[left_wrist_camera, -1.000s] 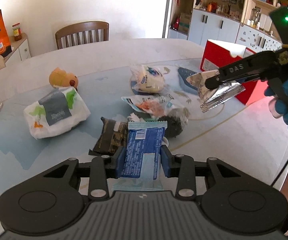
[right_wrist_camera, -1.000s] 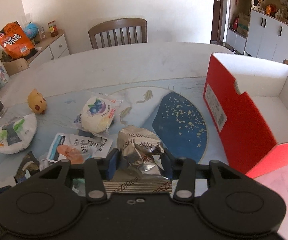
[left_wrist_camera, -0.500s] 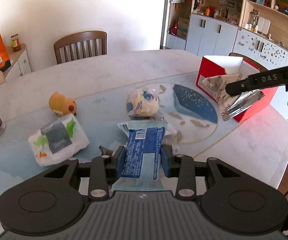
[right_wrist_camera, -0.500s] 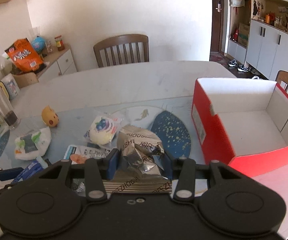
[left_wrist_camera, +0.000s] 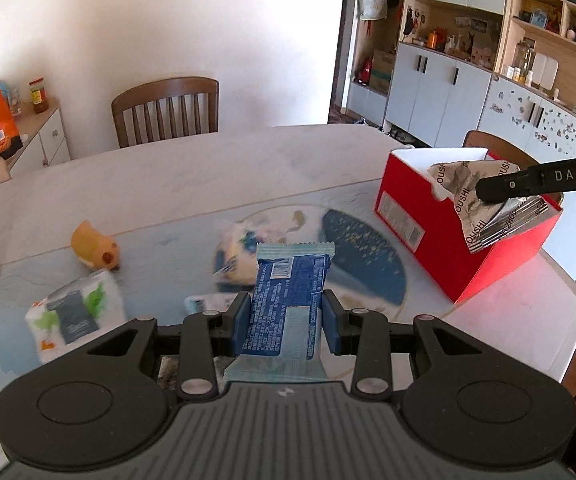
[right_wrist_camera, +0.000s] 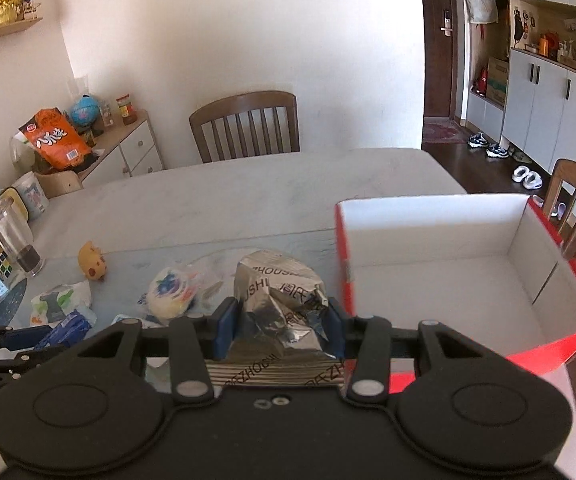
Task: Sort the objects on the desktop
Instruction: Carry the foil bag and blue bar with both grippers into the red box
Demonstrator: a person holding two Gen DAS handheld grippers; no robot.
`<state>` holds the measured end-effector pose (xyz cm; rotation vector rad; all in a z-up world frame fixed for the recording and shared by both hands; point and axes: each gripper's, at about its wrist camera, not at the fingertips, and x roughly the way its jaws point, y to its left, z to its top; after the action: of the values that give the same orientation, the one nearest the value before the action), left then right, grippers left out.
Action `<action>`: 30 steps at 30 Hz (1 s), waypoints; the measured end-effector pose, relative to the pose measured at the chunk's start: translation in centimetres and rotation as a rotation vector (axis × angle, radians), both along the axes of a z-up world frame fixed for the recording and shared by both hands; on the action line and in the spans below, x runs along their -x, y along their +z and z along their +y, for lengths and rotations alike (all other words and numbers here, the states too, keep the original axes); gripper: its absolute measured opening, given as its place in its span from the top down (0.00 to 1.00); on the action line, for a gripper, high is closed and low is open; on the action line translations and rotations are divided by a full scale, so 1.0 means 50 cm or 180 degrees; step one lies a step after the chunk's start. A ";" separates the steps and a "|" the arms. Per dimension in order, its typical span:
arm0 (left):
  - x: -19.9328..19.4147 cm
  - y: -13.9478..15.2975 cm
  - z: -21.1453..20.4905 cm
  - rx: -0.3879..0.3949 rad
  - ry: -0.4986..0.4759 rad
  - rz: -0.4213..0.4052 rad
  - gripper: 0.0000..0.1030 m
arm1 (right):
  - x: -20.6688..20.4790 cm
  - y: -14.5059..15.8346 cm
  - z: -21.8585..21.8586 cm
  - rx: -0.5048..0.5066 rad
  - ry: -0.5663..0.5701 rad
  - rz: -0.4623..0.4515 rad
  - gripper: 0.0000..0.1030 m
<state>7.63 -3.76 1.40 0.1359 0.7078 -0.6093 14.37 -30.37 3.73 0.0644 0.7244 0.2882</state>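
My left gripper (left_wrist_camera: 287, 322) is shut on a blue snack packet (left_wrist_camera: 288, 300) and holds it above the table. My right gripper (right_wrist_camera: 280, 330) is shut on a crumpled silver foil packet (right_wrist_camera: 278, 304); in the left wrist view the foil packet (left_wrist_camera: 476, 204) hangs over the near rim of the open red box (left_wrist_camera: 416, 220). In the right wrist view the red box (right_wrist_camera: 448, 276) with white inside lies just right of the gripper and holds nothing visible.
On the table lie a yellow pig toy (left_wrist_camera: 94, 246), a white tissue pack (left_wrist_camera: 72, 314), a round wrapped bun (right_wrist_camera: 170, 296) and a flat printed packet (left_wrist_camera: 208, 304). A glass (right_wrist_camera: 14, 240) stands at the left edge. Chairs (left_wrist_camera: 166, 110) stand behind and to the right.
Both grippers have risen with their packets. The right gripper has carried the foil packet rightward to the red box's rim.
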 end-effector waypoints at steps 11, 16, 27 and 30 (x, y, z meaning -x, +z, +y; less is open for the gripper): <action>0.012 0.020 -0.138 0.0008 -0.0064 -0.0046 0.66 | -0.044 -0.002 -0.112 -0.0017 0.0039 -0.0043 0.56; 0.007 0.031 -0.204 0.0012 -0.0192 -0.0098 0.66 | -0.062 -0.010 -0.153 -0.0004 -0.0007 -0.0030 0.56; -0.013 0.044 -0.352 -0.0043 -0.0585 -0.0187 0.66 | -0.100 -0.043 -0.244 0.0088 -0.0175 0.0060 0.56; -0.017 0.044 -0.390 -0.0067 -0.0696 -0.0205 0.66 | -0.108 -0.052 -0.266 0.0084 -0.0225 0.0097 0.56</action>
<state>8.46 -23.27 3.60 0.2535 0.6416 -0.8030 19.79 -43.68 1.14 0.0693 0.7544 0.2105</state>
